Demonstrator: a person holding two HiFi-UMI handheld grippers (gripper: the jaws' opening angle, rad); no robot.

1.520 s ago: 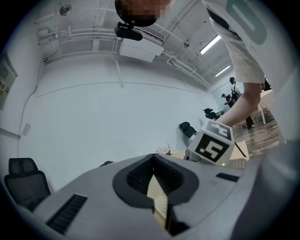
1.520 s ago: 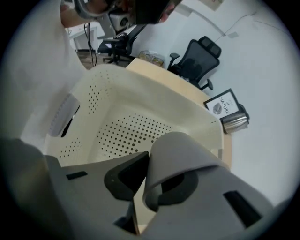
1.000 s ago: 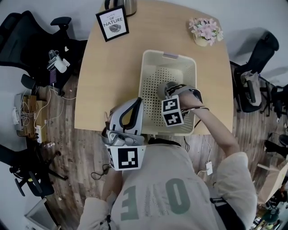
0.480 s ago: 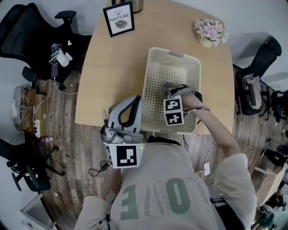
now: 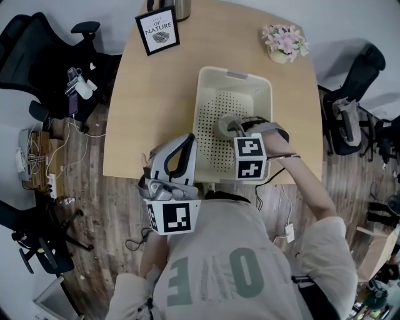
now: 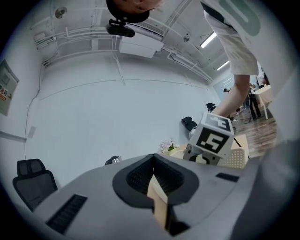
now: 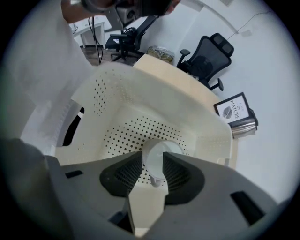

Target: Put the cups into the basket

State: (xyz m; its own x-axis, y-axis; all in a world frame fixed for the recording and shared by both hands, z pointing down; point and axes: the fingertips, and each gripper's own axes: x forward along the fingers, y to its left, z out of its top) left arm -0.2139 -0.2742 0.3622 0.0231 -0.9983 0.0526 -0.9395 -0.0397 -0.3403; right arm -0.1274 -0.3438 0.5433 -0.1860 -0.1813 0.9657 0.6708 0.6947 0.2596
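Note:
A grey cup [image 5: 226, 127] sits on the perforated floor of the cream basket [image 5: 209, 94], near its front right. My right gripper [image 5: 239, 132] reaches into the basket from the near side. In the right gripper view the cup [image 7: 157, 157] stands between the jaws of the right gripper [image 7: 153, 168], which are opening, and the pads flank it without pressing. My left gripper [image 5: 172, 164] hovers over the table's near edge, left of the basket. Seen in its own view, the left gripper [image 6: 153, 172] is shut with nothing in it and points up at a wall.
The basket rests on a light wooden table [image 5: 150, 112]. A framed print [image 5: 157, 30] and a metal pot [image 5: 175, 6] stand at the far edge, and a flower pot [image 5: 284, 42] is at the far right. Office chairs [image 5: 37, 56] surround the table.
The right gripper's jaws have spread apart around the cup, and the gripper has drawn back slightly toward the person. The left gripper has stayed where it was.

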